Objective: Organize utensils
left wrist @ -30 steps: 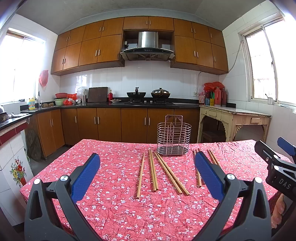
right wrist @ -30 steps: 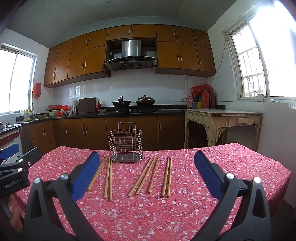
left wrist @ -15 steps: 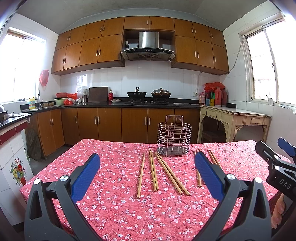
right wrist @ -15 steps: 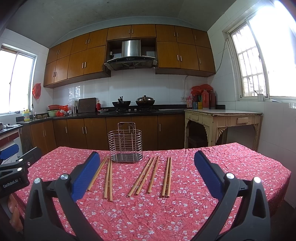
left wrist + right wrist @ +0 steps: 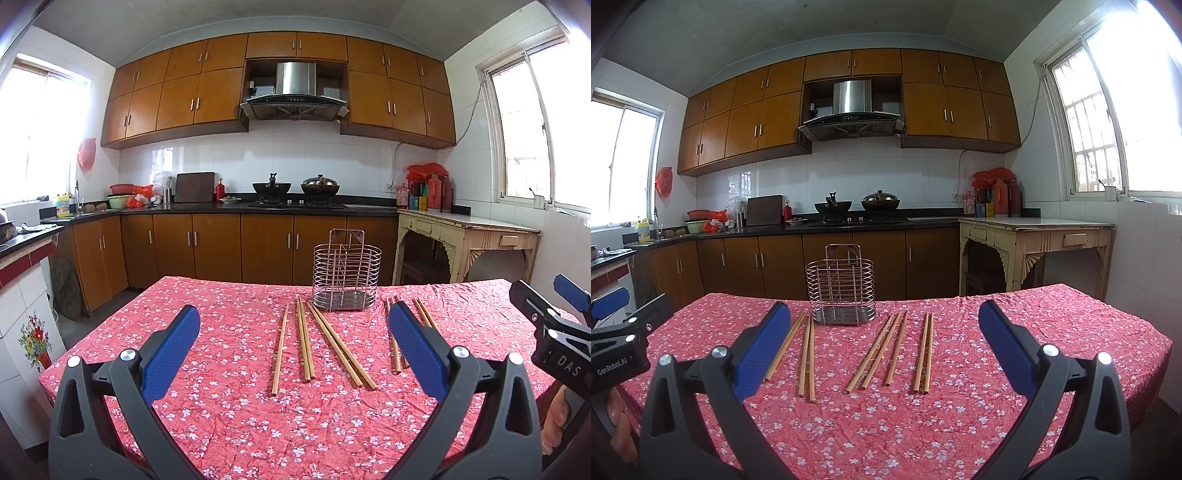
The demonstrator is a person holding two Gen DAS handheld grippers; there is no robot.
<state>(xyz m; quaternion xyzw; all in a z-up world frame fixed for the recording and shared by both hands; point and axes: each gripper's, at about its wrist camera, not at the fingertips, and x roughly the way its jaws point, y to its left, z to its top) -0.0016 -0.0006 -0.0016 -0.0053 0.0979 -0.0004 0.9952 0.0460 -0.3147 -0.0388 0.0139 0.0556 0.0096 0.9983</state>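
Chopsticks lie in loose groups on the red floral tablecloth, just in front of the wire holder, and nothing has shifted over the last second: same sticks, same spots, both tools hanging where they were. So the sorting hasn't started, by my reading; every stick is outside the holder. Left gripper is wide apart and empty, hovering above the near edge of the table. Right gripper is likewise spread, nothing between its blue pads. As for the sticks, their long axes run away from the cameras toward the holder, fanning slightly, far ends nearest its base. The holder stands upright, opening upward, ready to receive them end-first.
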